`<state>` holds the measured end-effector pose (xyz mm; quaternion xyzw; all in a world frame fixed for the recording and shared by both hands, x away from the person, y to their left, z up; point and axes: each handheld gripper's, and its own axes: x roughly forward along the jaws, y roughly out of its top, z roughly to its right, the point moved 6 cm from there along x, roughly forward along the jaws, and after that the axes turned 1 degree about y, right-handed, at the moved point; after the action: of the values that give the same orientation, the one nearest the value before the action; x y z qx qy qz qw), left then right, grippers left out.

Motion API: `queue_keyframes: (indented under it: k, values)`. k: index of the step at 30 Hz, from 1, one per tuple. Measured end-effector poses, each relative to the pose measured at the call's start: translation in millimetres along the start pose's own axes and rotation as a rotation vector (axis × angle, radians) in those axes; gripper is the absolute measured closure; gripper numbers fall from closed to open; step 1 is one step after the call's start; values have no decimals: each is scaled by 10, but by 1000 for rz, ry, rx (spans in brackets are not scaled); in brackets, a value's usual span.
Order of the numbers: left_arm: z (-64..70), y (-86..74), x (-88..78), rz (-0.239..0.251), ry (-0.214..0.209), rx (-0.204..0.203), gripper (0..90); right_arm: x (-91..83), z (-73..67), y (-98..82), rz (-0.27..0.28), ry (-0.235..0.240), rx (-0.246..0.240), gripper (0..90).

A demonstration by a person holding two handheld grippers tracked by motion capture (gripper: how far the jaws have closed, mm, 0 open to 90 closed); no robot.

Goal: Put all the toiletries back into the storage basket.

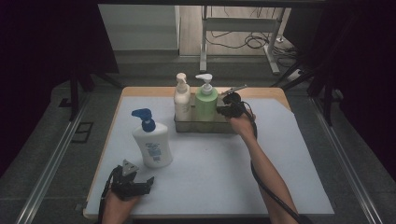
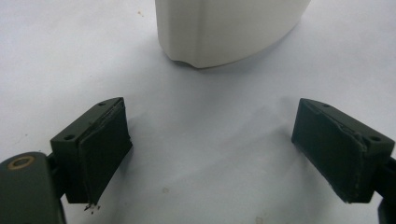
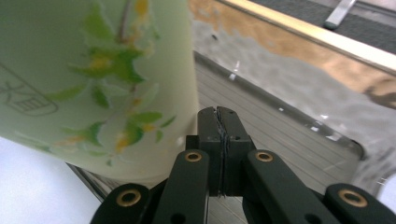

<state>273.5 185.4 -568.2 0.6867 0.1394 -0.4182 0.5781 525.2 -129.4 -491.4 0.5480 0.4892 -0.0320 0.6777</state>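
A: Where is the right gripper (image 1: 223,106)?

B: It sits at the far side of the worktop (image 1: 280,154), just beside the green pump bottle (image 1: 206,101) that stands in the clear tray (image 1: 181,125). In the right gripper view its two black jaws are pressed flat together with nothing between them, and the green bottle's printed wall (image 3: 93,79) rises close on their left. The tray's ribbed floor (image 3: 280,126) runs off behind the jaw tips.

A: Is that gripper touching the bottle?

B: From above it looks right against the bottle's side, but whether the two actually touch cannot be told.

A: What else is in the tray?

B: A cream-coloured pump bottle (image 1: 181,99) stands upright just left of the green one.

A: And the left gripper (image 1: 150,182)?

B: It rests near the front left corner of the worktop, jaws spread wide and holding nothing. In the left gripper view the bare white surface lies between the pads (image 2: 100,149), and the base of the white bottle with the blue pump (image 1: 152,140) stands ahead of them, apart from both jaws. That bottle is upright on the white sheet, well apart from the tray
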Motion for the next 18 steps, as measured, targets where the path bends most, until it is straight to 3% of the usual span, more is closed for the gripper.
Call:
queue_keyframes:
  k: [18]
  values:
    - [-1,1,0,-1,0,0,108,56,-11,-22,-16,13,12,899]
